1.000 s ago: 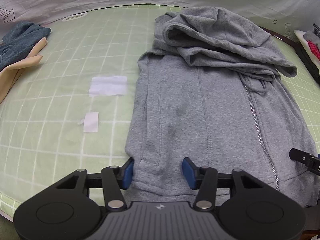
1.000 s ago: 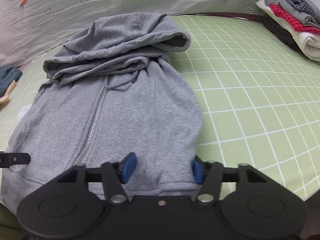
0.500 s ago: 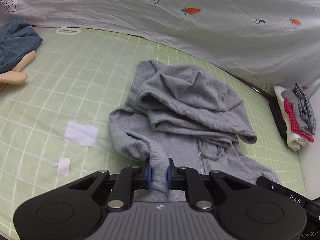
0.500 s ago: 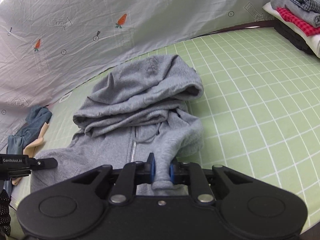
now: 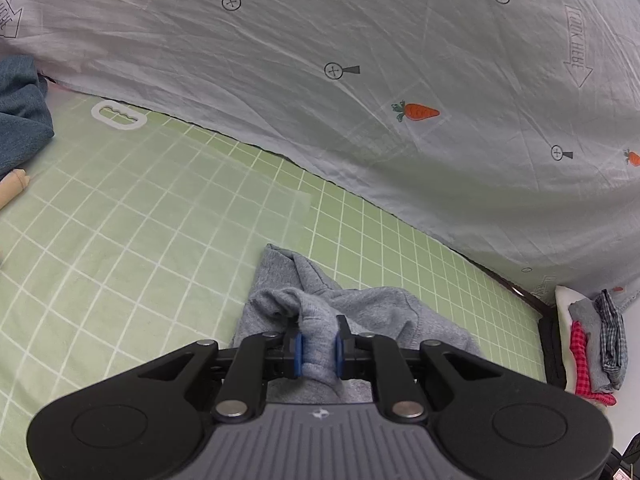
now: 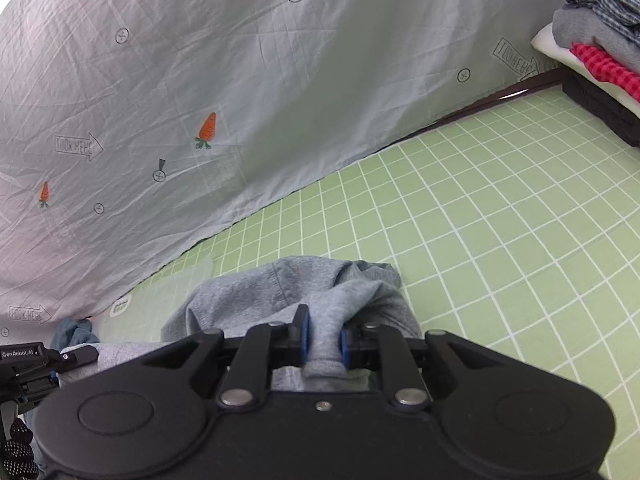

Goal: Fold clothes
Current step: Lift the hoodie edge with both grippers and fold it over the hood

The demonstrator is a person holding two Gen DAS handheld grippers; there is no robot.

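Observation:
A grey zip hoodie (image 5: 372, 312) lies on the green grid mat (image 5: 140, 232). My left gripper (image 5: 318, 350) is shut on a bunch of its bottom hem and holds it up over the hood end. My right gripper (image 6: 322, 344) is shut on the other part of the hem of the hoodie (image 6: 280, 292), likewise lifted over the hood. The lower body of the hoodie is hidden under both grippers. The left gripper's tip also shows at the left edge of the right wrist view (image 6: 44, 358).
A stack of folded clothes (image 5: 596, 340) sits at the right end of the mat, also in the right wrist view (image 6: 600, 36). A blue garment (image 5: 20, 120) and a beige one lie at the far left. A patterned white sheet (image 5: 360, 80) hangs behind the mat.
Both grippers closed on the hoodie's bottom hem, then lifted it and carried it forward toward the hood. The views tilted up toward the sheet.

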